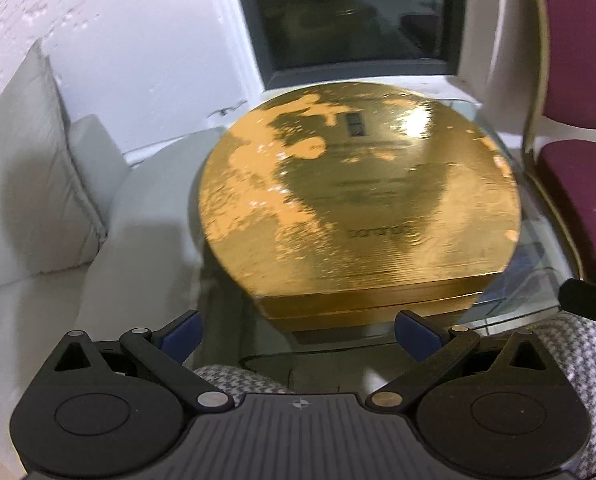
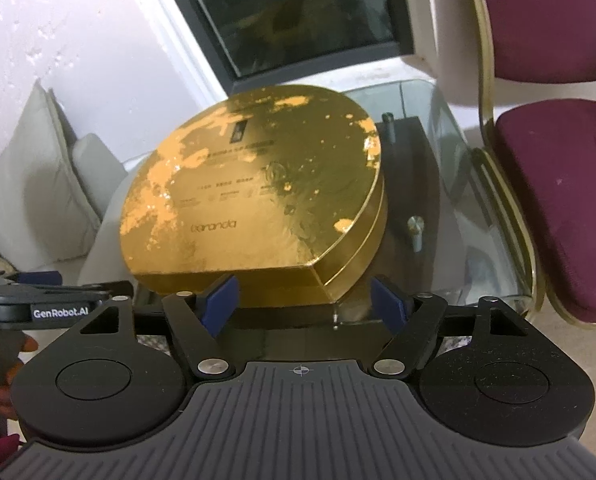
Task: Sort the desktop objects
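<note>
glass table (image 2: 438, 104) bears gold box (image 2: 258, 184) (maroon chair (image 2: 558, 152) beside)

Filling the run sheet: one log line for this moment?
left gripper: open | right gripper: open, empty | gold box: on glass table

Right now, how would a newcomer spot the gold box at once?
Find the glass table beside the maroon chair. The gold box fills most of it: a flat, shiny, rounded tin with one straight side and worn orange patches. Nothing else there is gold.
</note>
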Demonstrator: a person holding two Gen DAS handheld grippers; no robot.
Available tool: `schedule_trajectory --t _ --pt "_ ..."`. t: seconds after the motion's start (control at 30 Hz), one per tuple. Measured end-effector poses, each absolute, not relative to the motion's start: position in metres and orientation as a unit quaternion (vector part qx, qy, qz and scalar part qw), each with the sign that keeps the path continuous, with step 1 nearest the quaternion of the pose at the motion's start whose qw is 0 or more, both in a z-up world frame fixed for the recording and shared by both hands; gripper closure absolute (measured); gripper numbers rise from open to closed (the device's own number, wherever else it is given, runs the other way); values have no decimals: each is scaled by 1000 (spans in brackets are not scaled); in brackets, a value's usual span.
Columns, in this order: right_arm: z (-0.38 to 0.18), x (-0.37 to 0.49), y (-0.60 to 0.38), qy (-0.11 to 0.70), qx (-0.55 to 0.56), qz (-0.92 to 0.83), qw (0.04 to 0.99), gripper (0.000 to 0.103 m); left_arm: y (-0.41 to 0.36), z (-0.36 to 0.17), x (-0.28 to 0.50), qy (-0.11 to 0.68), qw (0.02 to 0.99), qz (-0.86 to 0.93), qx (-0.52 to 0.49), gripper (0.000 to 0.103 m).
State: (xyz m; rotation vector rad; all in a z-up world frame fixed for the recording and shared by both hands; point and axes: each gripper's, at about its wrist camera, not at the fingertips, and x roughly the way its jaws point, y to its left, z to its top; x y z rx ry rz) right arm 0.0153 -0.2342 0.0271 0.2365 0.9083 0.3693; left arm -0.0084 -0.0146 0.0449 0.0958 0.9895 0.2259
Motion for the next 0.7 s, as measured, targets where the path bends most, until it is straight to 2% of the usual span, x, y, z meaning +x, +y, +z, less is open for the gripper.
schedule_trajectory --t 0.23,0.7 --pt "37 9 -244 425 119 172 881 10 -38 49 -13 469 877 78 68 1" --pt "40 -1 -240 428 115 174 879 9 -44 44 -26 479 873 60 73 1"
